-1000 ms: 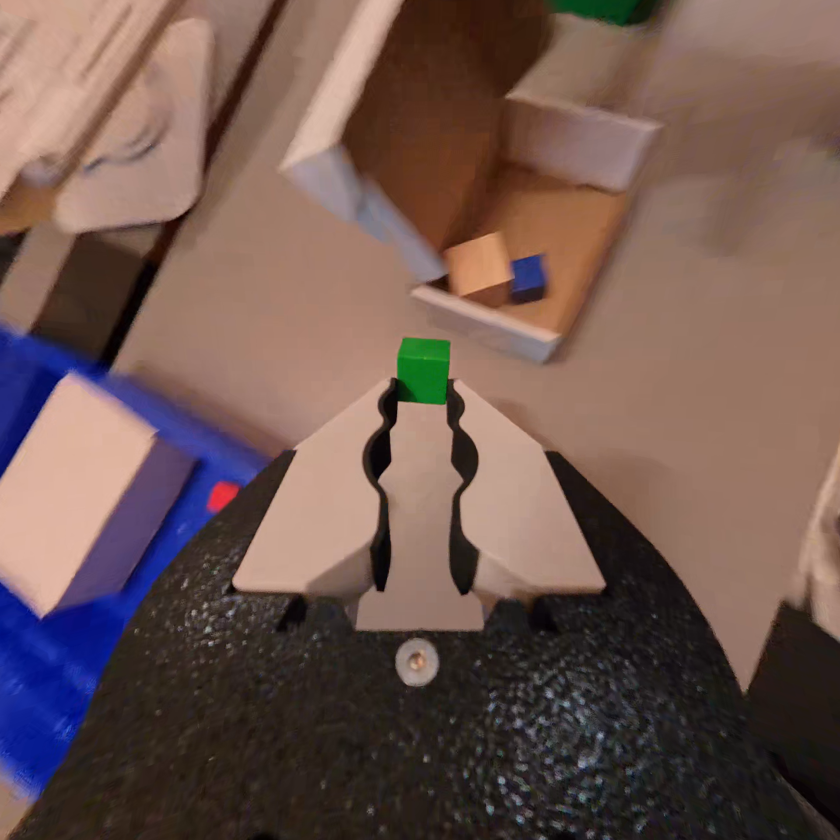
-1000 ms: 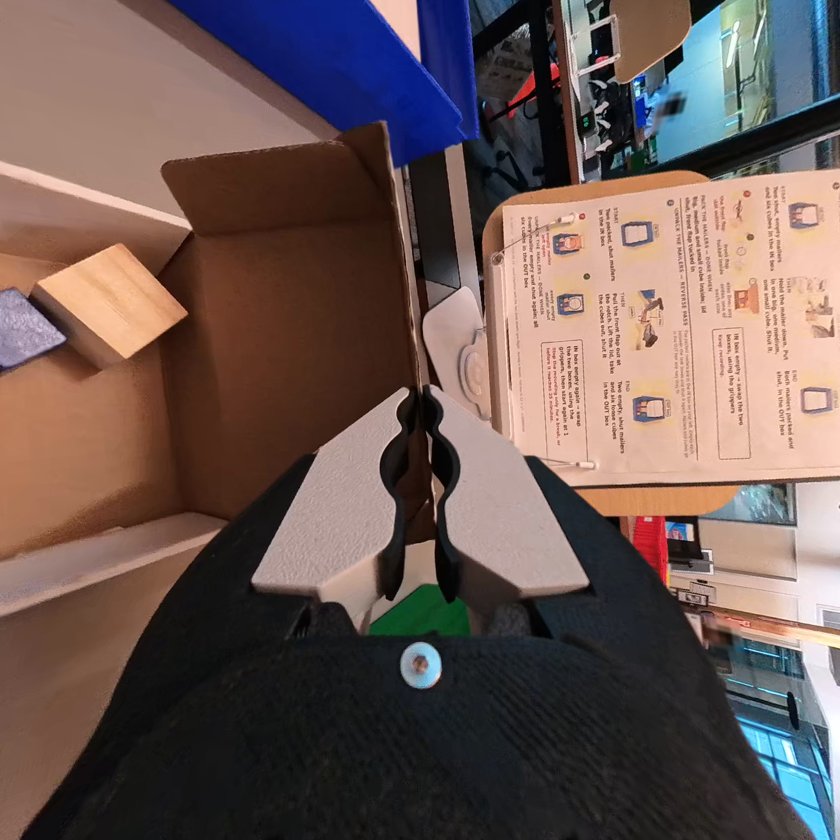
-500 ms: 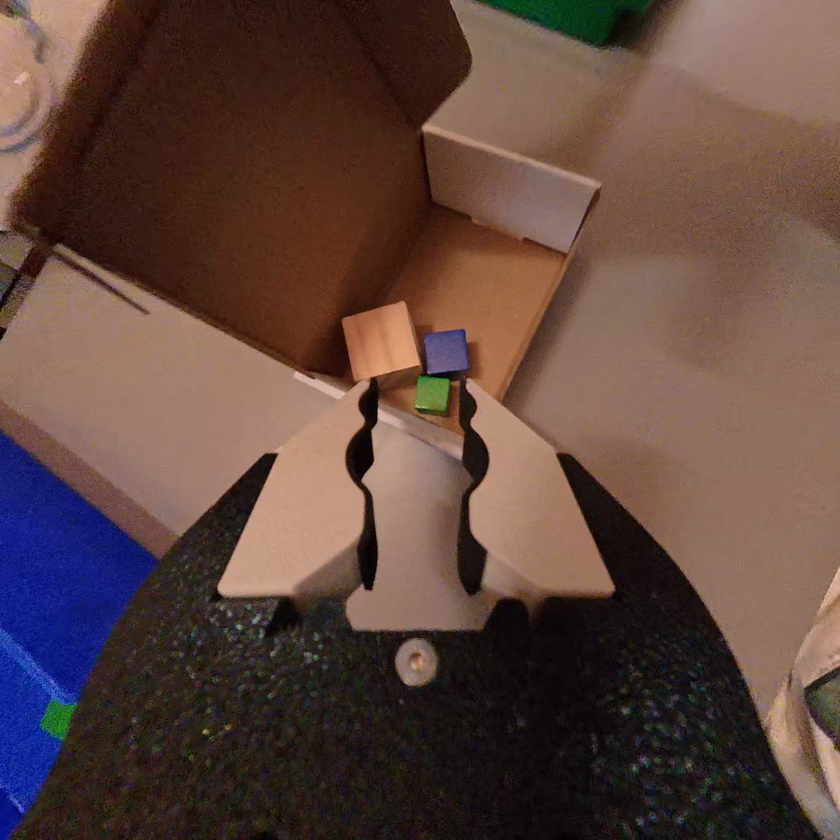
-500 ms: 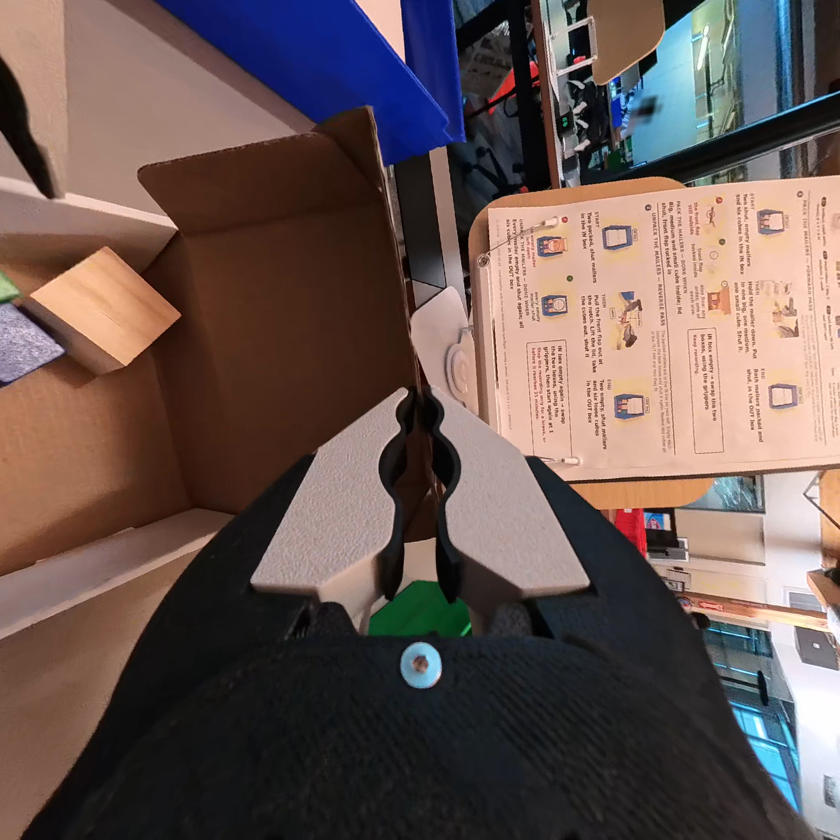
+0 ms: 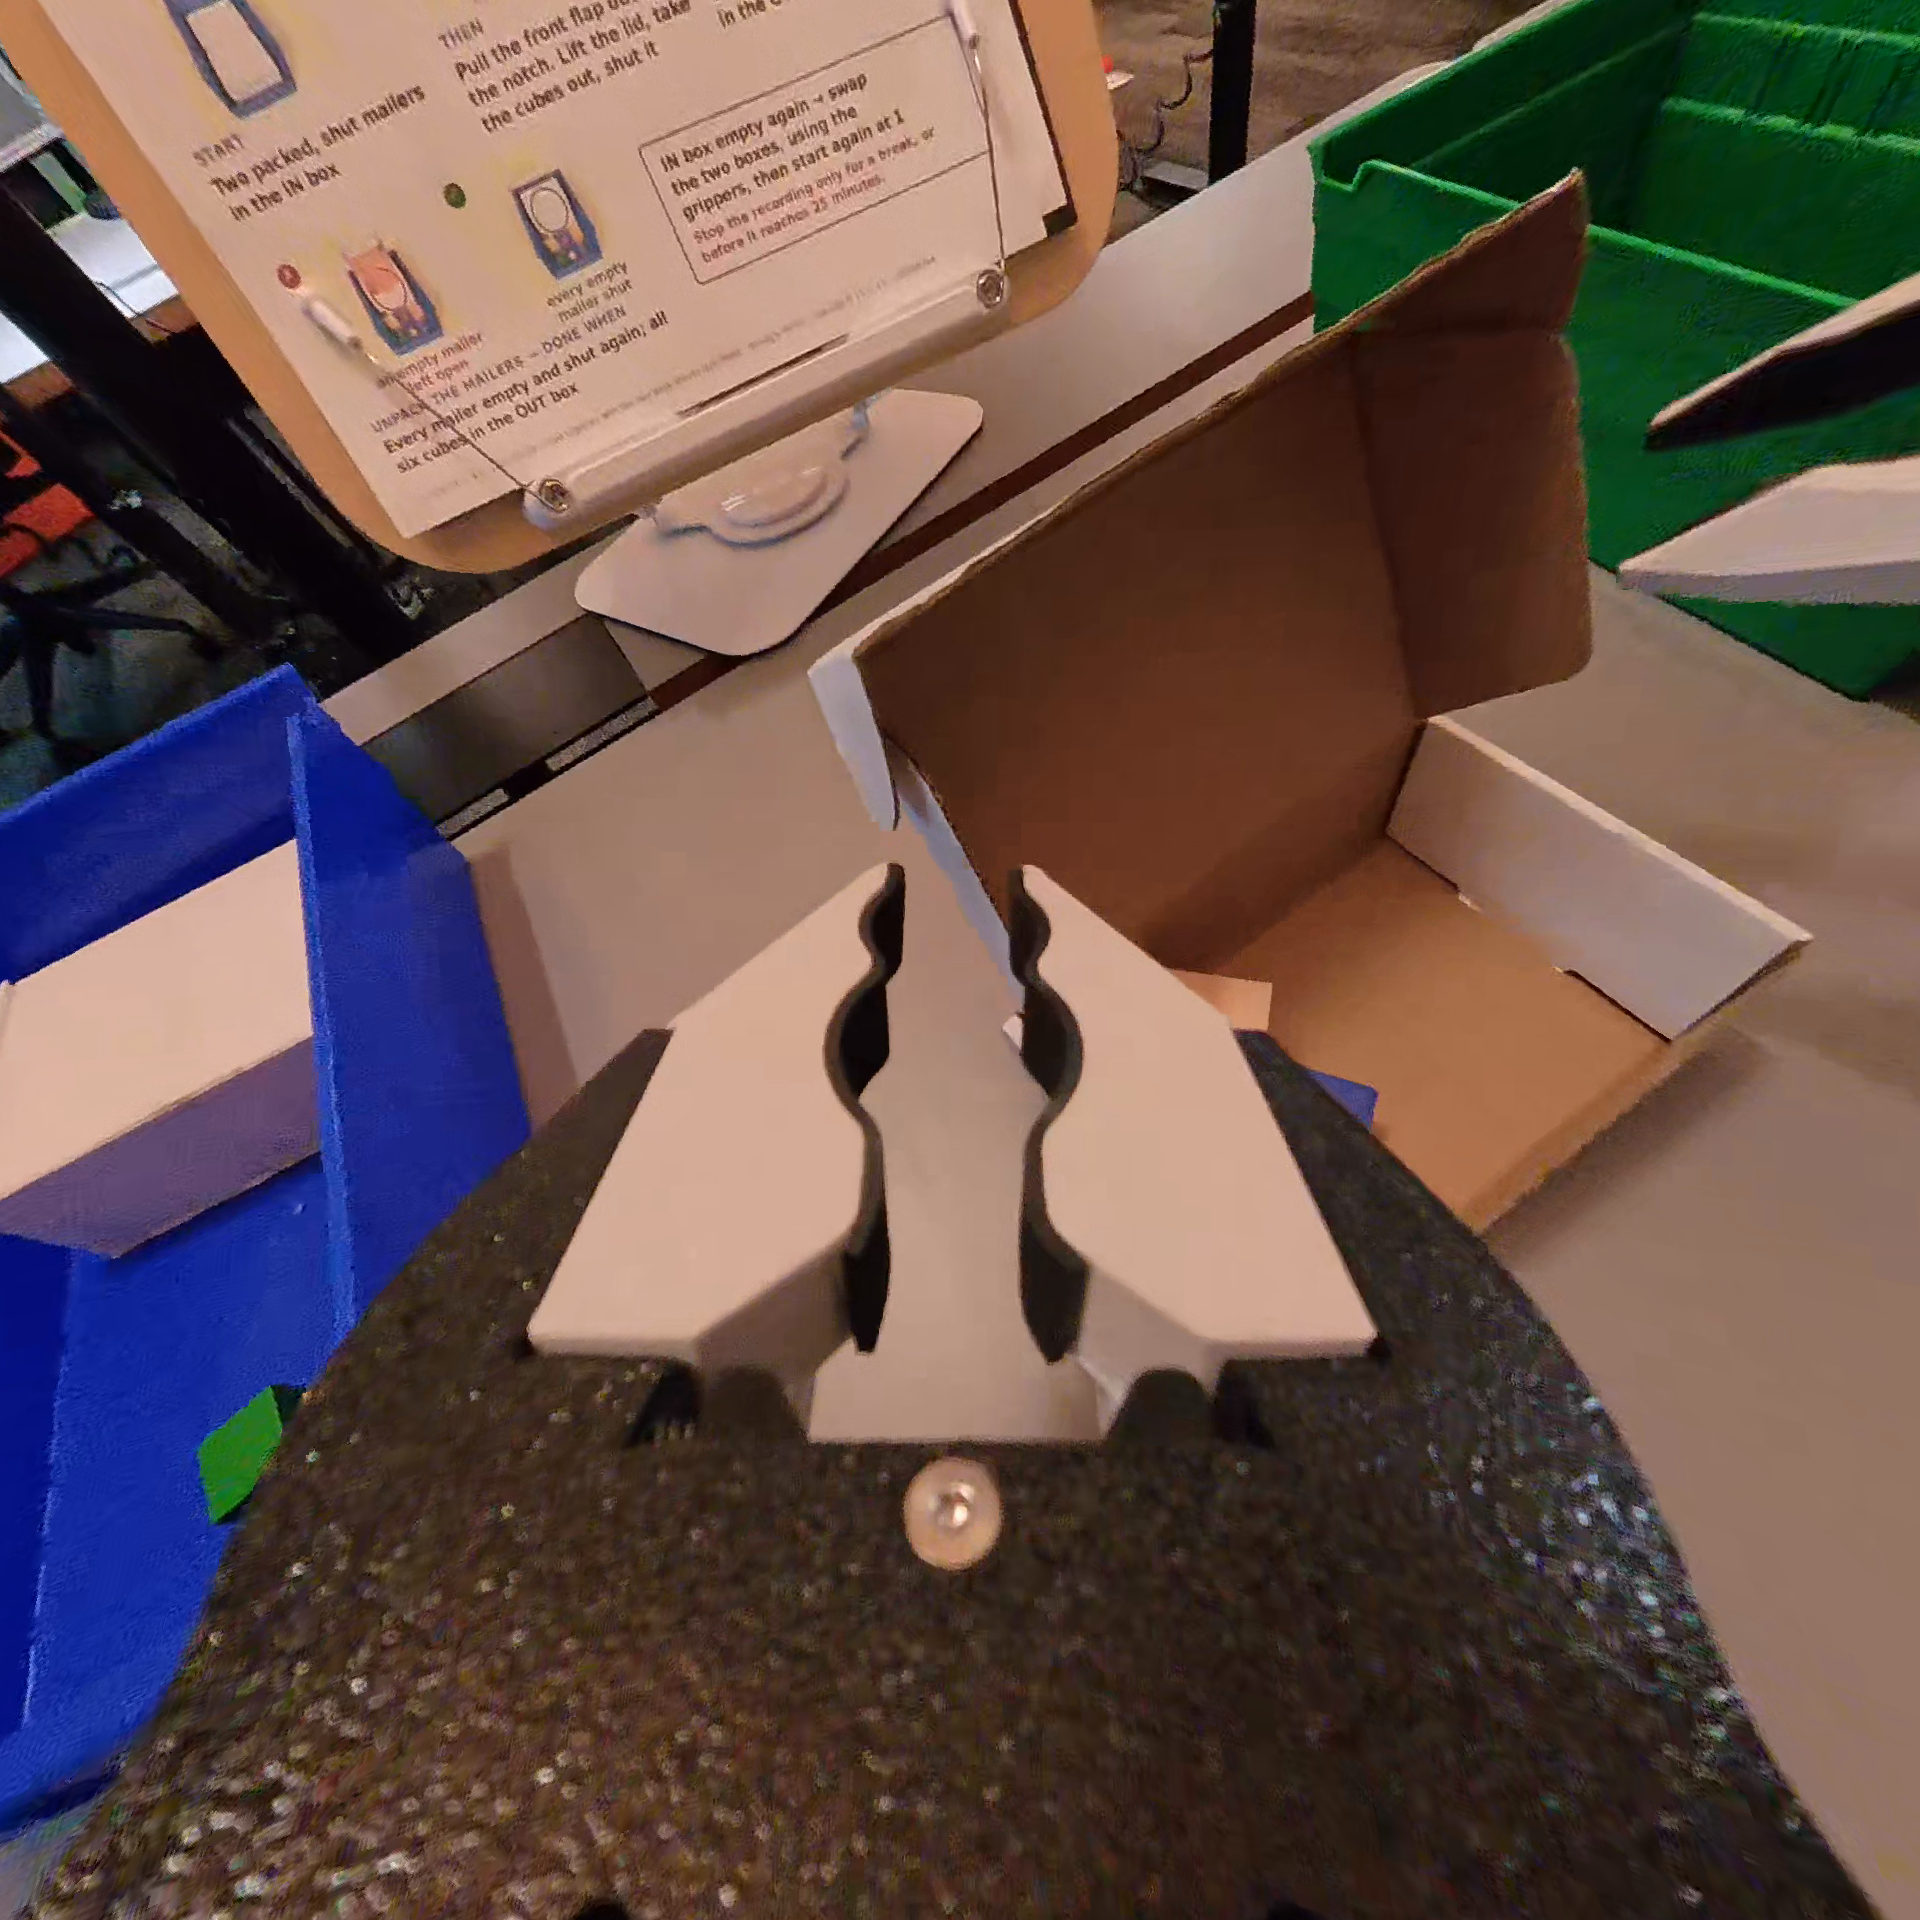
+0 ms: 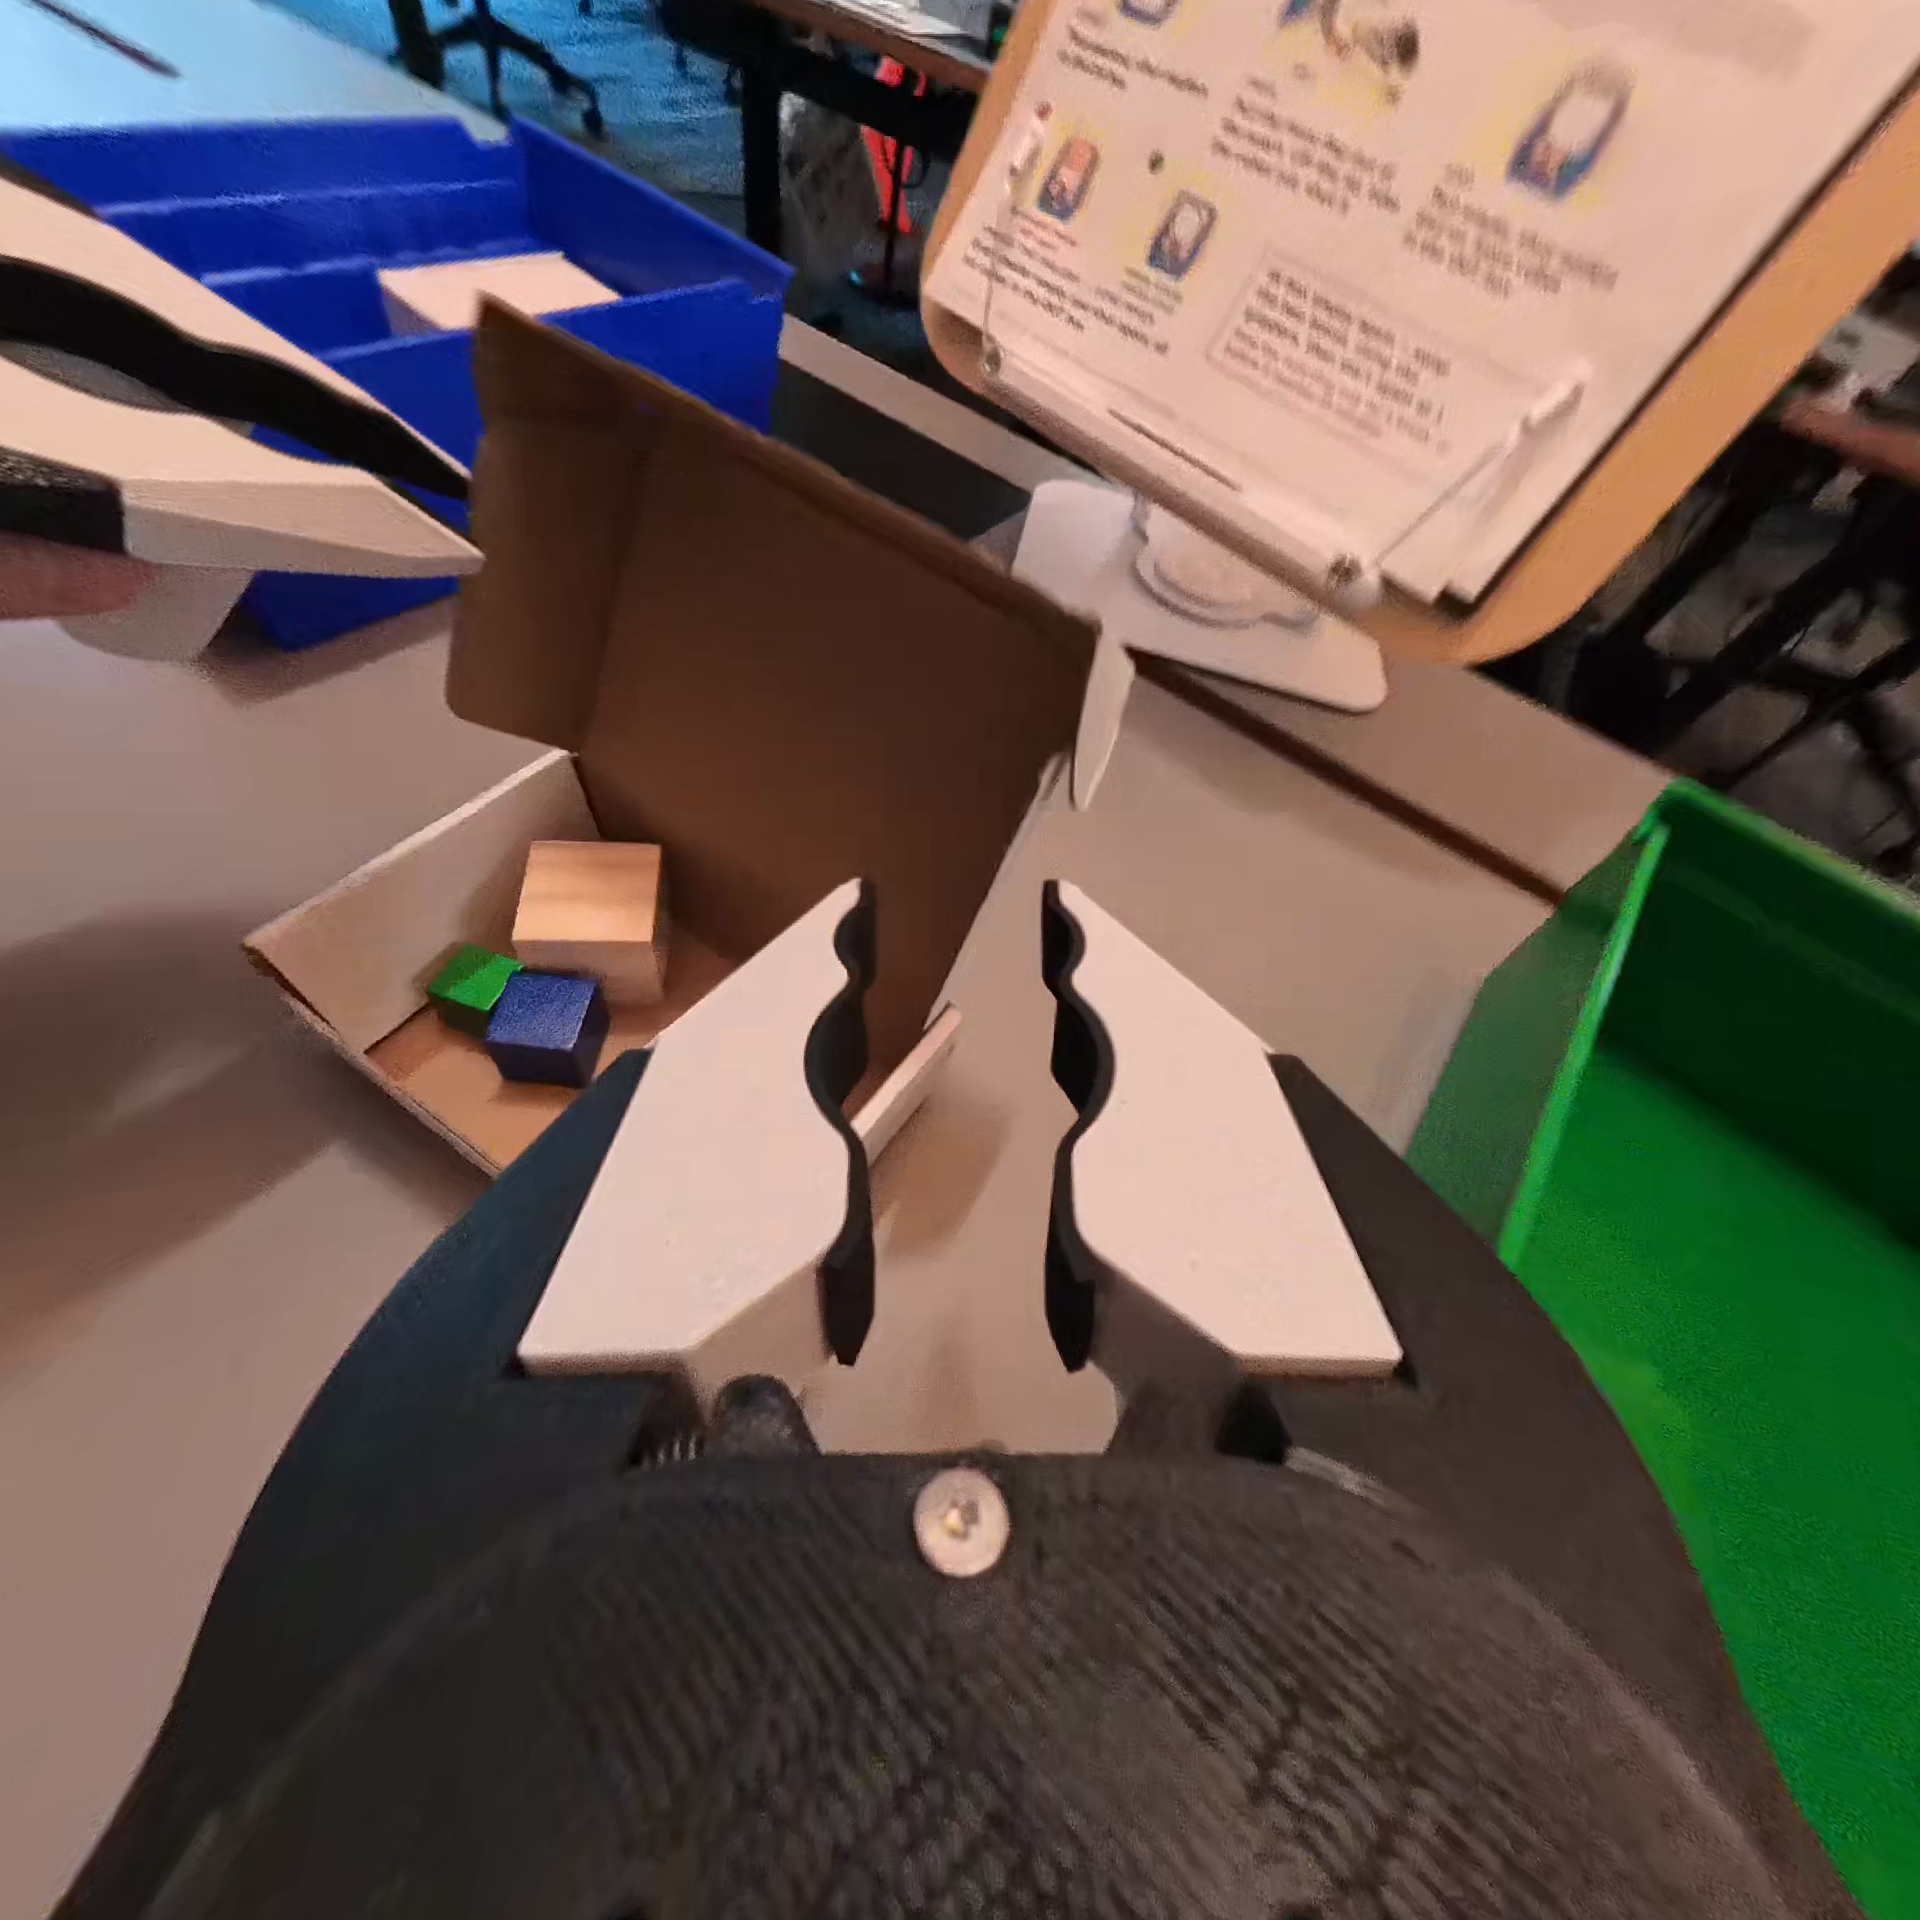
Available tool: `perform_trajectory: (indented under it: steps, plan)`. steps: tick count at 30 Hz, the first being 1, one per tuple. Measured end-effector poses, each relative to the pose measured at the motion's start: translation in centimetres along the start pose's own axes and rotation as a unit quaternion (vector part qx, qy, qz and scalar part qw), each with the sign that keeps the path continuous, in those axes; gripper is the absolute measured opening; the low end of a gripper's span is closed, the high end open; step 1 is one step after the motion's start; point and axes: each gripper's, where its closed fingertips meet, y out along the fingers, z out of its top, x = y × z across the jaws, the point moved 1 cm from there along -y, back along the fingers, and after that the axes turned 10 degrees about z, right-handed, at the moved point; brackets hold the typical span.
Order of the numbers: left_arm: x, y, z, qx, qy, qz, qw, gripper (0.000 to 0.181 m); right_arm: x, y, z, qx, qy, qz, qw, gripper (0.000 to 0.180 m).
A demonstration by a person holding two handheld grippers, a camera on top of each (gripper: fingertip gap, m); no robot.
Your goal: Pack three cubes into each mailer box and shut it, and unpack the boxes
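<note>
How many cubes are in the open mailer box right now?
3: a wooden cube by the raised lid, a green cube and a blue cube touching just before it. More may hide behind the right claw.

brown mailer box point(image 6: 790, 665); wooden point(image 6: 590, 906), green point(image 6: 473, 979), blue cubes point(image 6: 548, 1023).

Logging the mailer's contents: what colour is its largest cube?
Light natural wood, unpainted; the right wrist view shows it best.
</note>
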Motion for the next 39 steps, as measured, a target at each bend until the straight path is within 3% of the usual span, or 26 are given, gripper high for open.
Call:
perform_trajectory:
  steps: [1, 5, 7, 8, 16, 22, 34, 37, 39]
  plan:
    - [0.1, 0.2, 0.1, 0.0, 0.0, 0.005, 1.0, 0.016, 0.1, 0.4, -0.6, 0.007, 0.018, -0.001, 1.0, 0.03]
    - [0.4, 0.9, 0.1, 0.002, -0.001, 0.024, 1.0, 0.006, 2.2, 1.3, -0.1, 0.051, 0.034, -0.07, 0.996, 0.027]
    - [0.4, 1.0, 0.2, 0.012, -0.006, 0.033, 0.999, 0.006, 2.1, 1.8, 0.8, 0.074, 0.027, -0.064, 0.995, 0.004]
    - [0.4, 1.1, 0.2, 0.014, -0.011, 0.034, 0.999, 0.006, 1.9, 2.2, 0.9, 0.076, 0.028, -0.056, 0.995, 0.003]
    - [1.4, -0.4, -0.5, 0.053, -0.019, 0.057, 0.997, 0.005, 0.2, 1.5, 0.5, 0.086, 0.016, -0.085, 0.993, 0.003]
    - [3.2, -2.2, -2.1, 0.086, -0.1, 0.029, 0.991, 0.006, -1.8, 0.5, -0.9, 0.11, 0.026, -0.092, 0.989, 0.002]
    - [7.3, -3.9, -8.1, 0.023, -0.024, 0.0, 0.999, 0.001, -4.0, -1.7, -6.2, 0.02, -0.025, -0.094, 0.995, 0.0]
    - [6.8, -4.9, -8.1, 0.034, -0.015, 0.016, 0.999, 0.015, -3.3, -3.3, -5.7, 0.006, -0.112, -0.173, 0.978, 0.026]
    - [6.3, -5.5, -8.3, 0.035, -0.009, 0.031, 0.999, 0.022, -3.1, -4.1, -4.3, -0.003, -0.235, -0.234, 0.943, 0.046]
